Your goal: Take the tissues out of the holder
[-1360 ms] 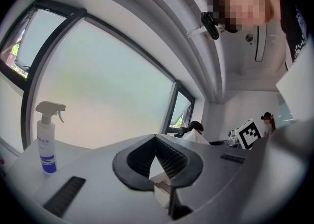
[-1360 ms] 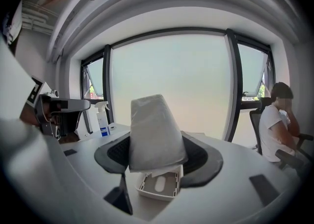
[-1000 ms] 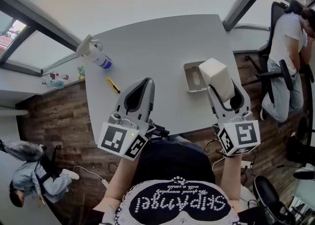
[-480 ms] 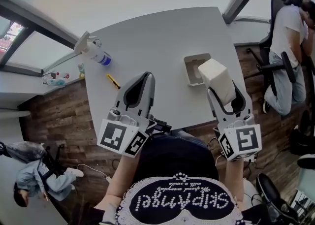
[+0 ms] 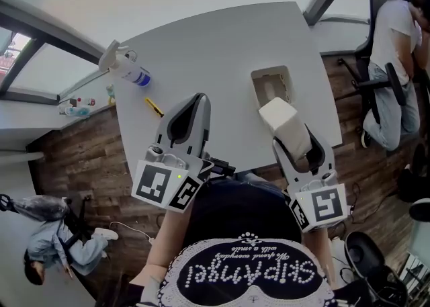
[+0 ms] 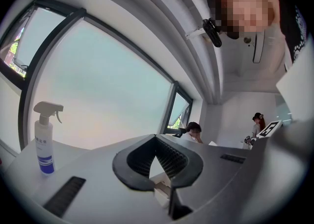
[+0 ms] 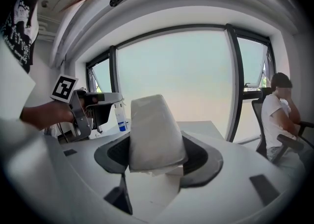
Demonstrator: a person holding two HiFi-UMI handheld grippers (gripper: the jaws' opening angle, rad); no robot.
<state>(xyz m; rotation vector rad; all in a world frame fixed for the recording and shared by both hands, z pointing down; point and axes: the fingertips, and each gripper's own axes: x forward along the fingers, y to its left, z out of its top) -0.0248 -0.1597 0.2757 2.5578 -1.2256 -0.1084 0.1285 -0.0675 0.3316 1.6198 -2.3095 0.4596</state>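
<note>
White, block-shaped stack of folded paper tissues [image 5: 282, 117], out of its holder and off the table, clamped in the right gripper [image 7: 156, 155]; jaws spread wide around the stack, pads pressed to its two sides, upper end of the stack sticking up past the jaw tips. Just beyond it in the head view, the open-topped, pale grey rectangular tissue holder [image 5: 271, 84], standing on the light grey tabletop [image 5: 215, 44] towards the right edge; near end of the holder close to the lifted stack, contact between the two not to be judged. To the left, the left gripper [image 5: 195, 100], level over the near part of the table, jaws brought together at the tips, nothing between them. Farther left on the table, a small yellow cutter-like tool [image 5: 154, 107] lying flat, and beyond it a white trigger spray bottle with a blue label [image 5: 125, 70] near the far left corner, upright as seen in the left gripper view. Around the table, dark wood-plank floor [image 5: 80, 158]; a person in a white shirt [image 5: 396, 50] seated at the right, another person [image 5: 47, 248] at the lower left.
</note>
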